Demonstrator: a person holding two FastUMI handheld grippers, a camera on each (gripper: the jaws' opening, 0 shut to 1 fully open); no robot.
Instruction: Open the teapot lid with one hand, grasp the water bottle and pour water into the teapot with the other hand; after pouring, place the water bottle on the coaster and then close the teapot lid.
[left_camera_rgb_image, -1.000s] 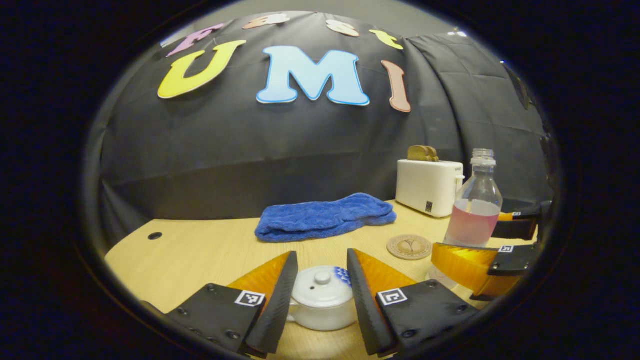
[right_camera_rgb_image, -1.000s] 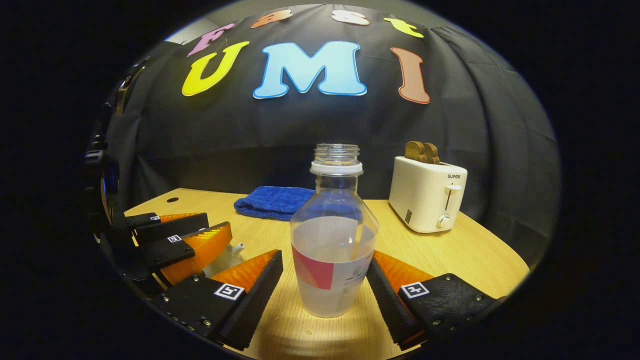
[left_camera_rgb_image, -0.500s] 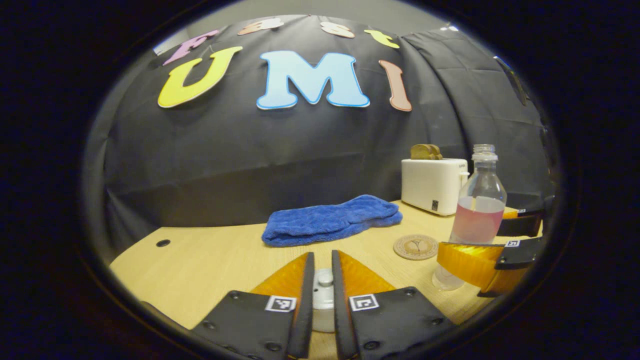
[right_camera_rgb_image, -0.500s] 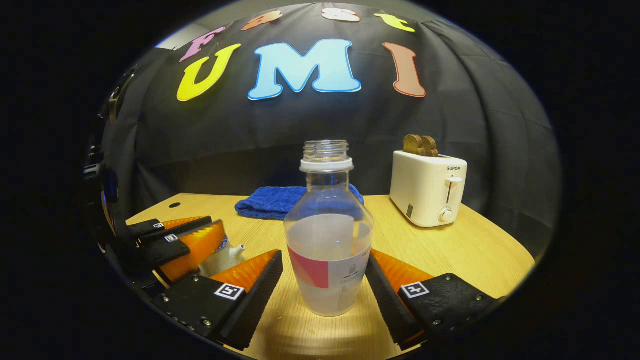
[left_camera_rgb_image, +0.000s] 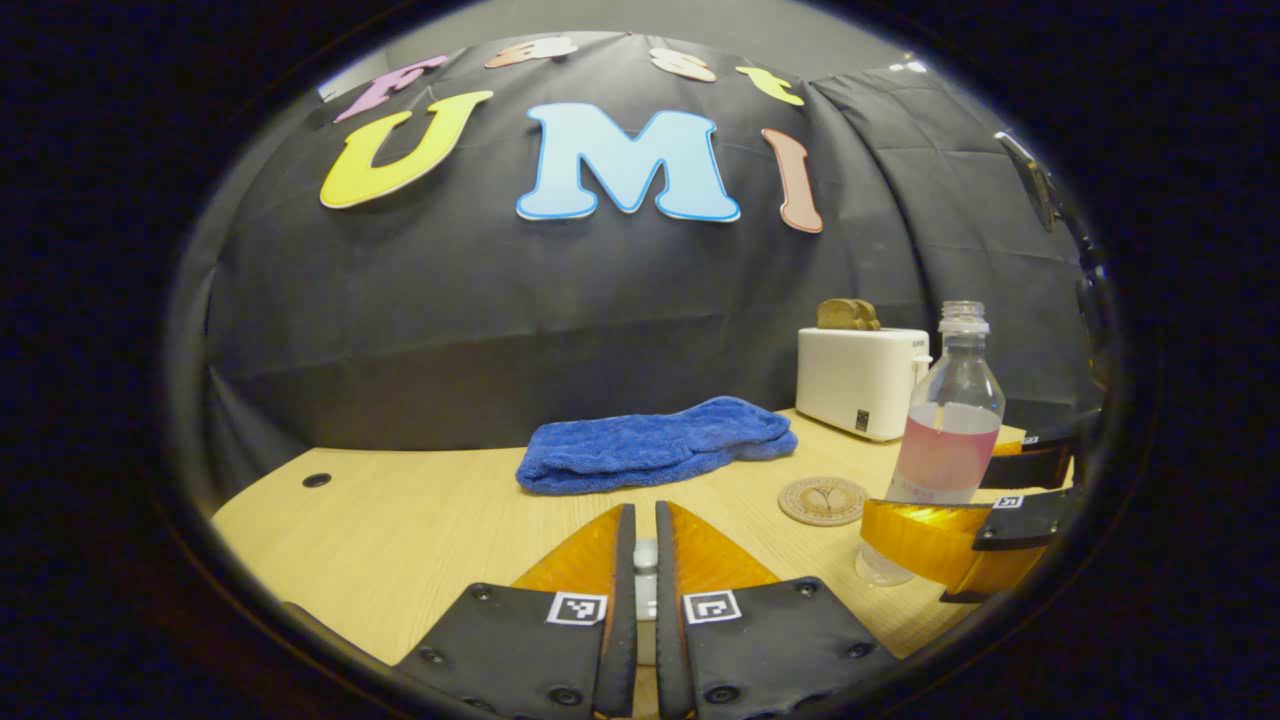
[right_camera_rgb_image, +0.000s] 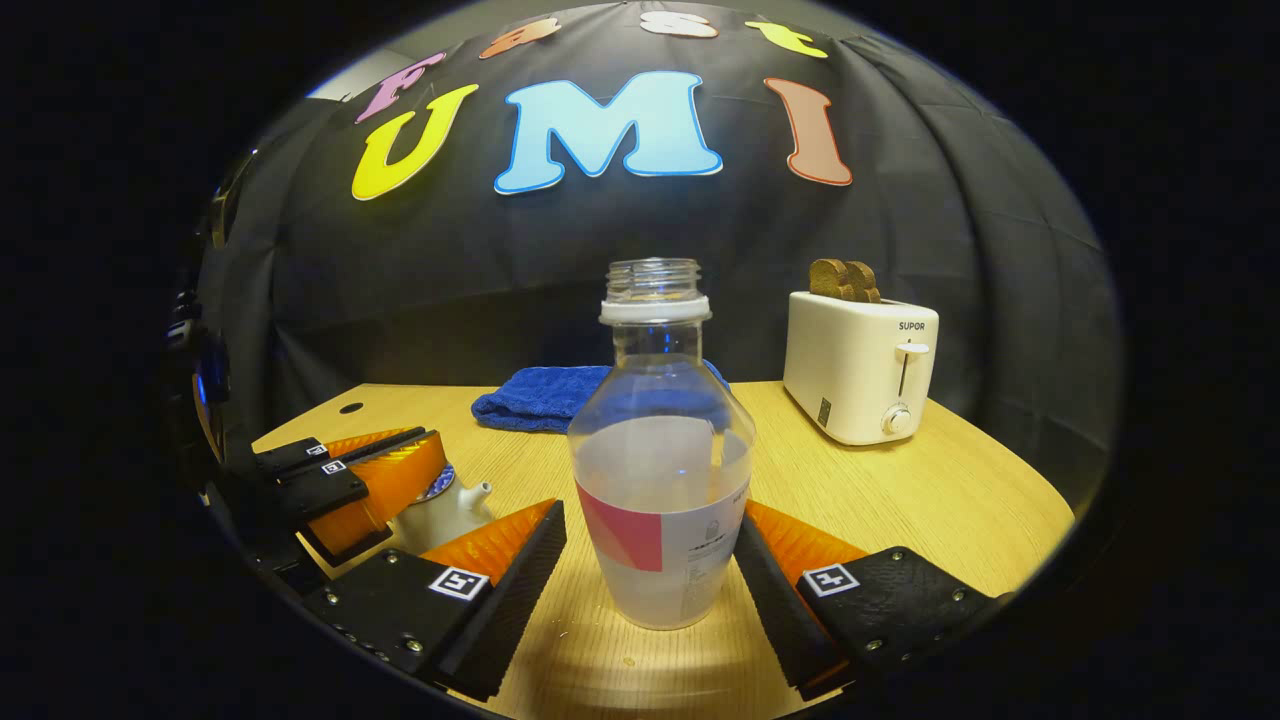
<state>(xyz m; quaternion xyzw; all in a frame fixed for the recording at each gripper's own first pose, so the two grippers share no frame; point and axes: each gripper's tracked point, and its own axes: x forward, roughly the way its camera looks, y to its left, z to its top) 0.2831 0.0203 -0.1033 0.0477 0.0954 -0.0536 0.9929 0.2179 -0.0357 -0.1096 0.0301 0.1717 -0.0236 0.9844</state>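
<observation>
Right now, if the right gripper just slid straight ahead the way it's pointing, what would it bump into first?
The water bottle. It stands upright between the right gripper's spread fingers, directly ahead. Behind it lies the blue towel, probably well farther back, though depth is hard to judge here.

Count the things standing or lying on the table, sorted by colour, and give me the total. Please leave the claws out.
White: 2, the teapot and the toaster
Blue: 1, the towel
Clear: 1, the bottle
Tan: 1, the coaster
Total: 5
</observation>
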